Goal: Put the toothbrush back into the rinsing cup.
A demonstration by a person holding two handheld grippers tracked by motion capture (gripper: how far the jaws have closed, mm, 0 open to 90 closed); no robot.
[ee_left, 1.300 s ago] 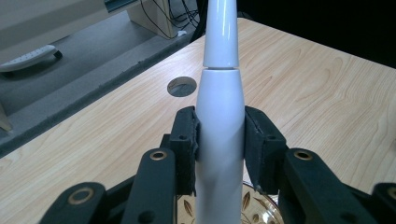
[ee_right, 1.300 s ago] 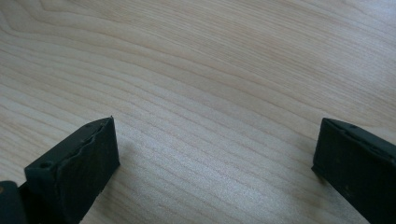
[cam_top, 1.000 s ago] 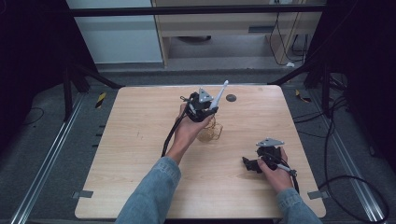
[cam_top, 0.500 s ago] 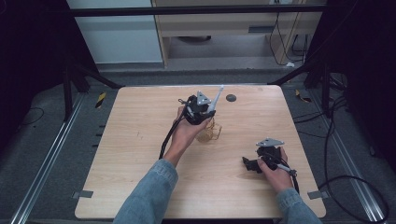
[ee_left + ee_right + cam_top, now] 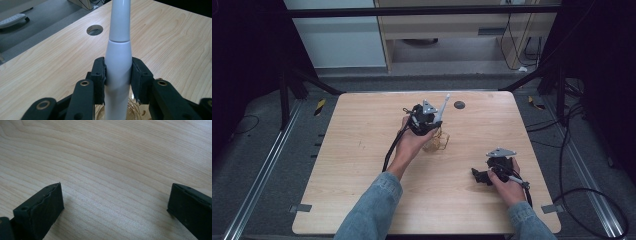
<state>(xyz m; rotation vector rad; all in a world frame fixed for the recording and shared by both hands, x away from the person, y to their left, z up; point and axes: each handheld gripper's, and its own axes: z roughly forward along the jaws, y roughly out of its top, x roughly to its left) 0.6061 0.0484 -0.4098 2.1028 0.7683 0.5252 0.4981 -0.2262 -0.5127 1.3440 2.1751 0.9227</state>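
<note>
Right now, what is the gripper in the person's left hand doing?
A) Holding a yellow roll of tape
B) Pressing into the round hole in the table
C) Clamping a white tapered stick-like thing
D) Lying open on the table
C: in the left gripper view the left gripper has its two black jaws pressed against both sides of the white tapered object, which points up and away over the wooden table.

Hand-held gripper (image 5: 115, 207), jaws wide apart, over bare wooden table (image 5: 112, 157).
</note>
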